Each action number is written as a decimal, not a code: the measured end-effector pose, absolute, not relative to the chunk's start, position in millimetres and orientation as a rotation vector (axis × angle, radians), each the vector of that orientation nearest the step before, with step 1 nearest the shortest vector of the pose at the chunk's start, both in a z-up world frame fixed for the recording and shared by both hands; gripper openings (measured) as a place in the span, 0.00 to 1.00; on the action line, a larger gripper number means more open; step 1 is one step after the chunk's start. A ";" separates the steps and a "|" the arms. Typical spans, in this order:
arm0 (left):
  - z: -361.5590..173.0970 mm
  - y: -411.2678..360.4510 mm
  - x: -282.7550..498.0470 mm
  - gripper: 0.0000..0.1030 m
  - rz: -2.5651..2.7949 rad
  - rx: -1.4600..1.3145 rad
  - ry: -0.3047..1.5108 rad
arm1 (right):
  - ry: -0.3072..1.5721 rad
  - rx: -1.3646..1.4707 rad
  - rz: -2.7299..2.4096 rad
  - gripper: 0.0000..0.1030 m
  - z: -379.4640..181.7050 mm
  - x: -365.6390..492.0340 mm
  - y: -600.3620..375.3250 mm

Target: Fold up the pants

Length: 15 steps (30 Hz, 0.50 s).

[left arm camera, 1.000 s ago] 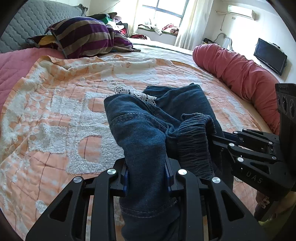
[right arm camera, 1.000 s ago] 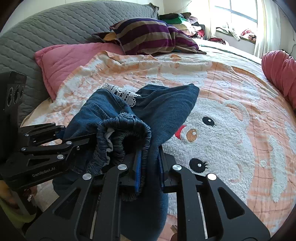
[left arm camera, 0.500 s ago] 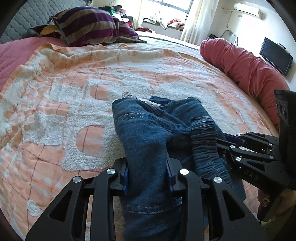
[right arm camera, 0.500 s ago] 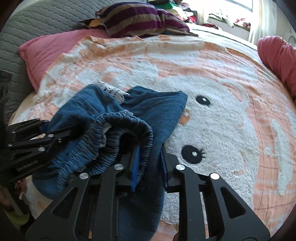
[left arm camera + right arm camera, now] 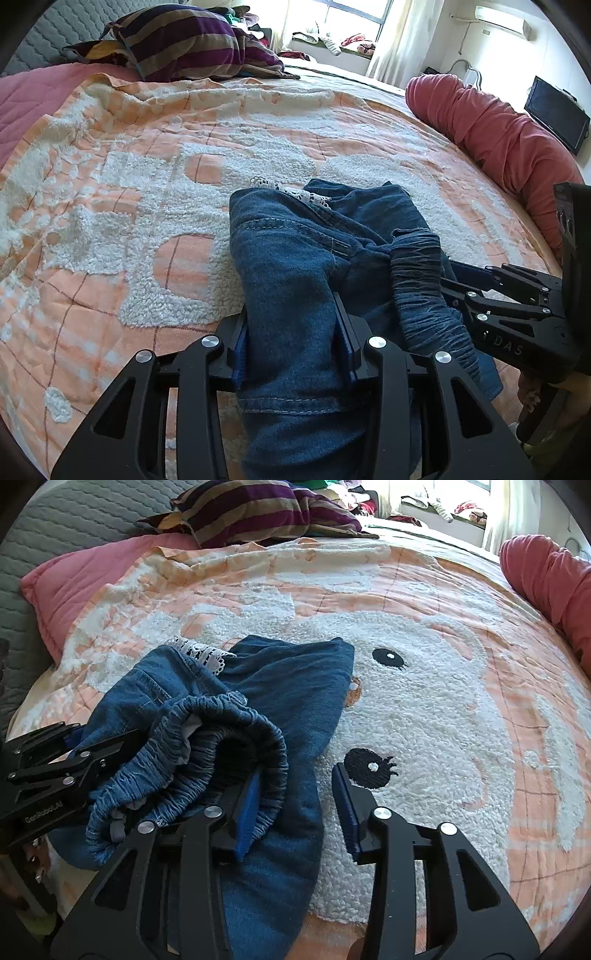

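Left wrist view shows the dark blue denim pants with an elastic waistband (image 5: 295,266) bunched on the peach-and-white fleecy bedspread (image 5: 110,206), folded over once at most, so flattening and further folds remain, I judge. The left gripper (image 5: 295,343) has cloth lying between its parted fingers; the right gripper (image 5: 295,805) is released, spread wide. A striped purple pillow (image 5: 184,44) and red bolster (image 5: 498,125) edge the bed.
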<state>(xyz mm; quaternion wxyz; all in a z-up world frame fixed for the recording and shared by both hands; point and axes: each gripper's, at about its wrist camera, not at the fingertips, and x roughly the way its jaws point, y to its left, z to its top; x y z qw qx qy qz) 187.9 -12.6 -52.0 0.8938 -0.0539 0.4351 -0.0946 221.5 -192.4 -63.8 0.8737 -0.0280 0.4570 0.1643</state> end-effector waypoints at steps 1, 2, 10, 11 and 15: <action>-51.4 -12.4 187.5 0.36 -0.198 -0.115 0.902 | 0.955 -0.055 0.342 0.35 -63.6 221.2 -193.4; -50.7 -12.4 187.1 0.37 -0.200 -0.117 0.902 | 0.954 -0.049 0.341 0.37 -63.1 220.5 -194.4; -44.8 -9.8 182.6 0.40 -0.204 -0.133 0.897 | 0.926 -0.008 0.333 0.49 -53.6 211.4 -203.3; -43.7 -9.5 181.9 0.40 -0.205 -0.134 0.895 | 0.922 -0.008 0.331 0.53 -52.0 210.2 -203.7; -37.7 -6.6 177.7 0.41 -0.207 -0.145 0.884 | 0.902 -0.011 0.325 0.60 -44.9 205.4 -204.9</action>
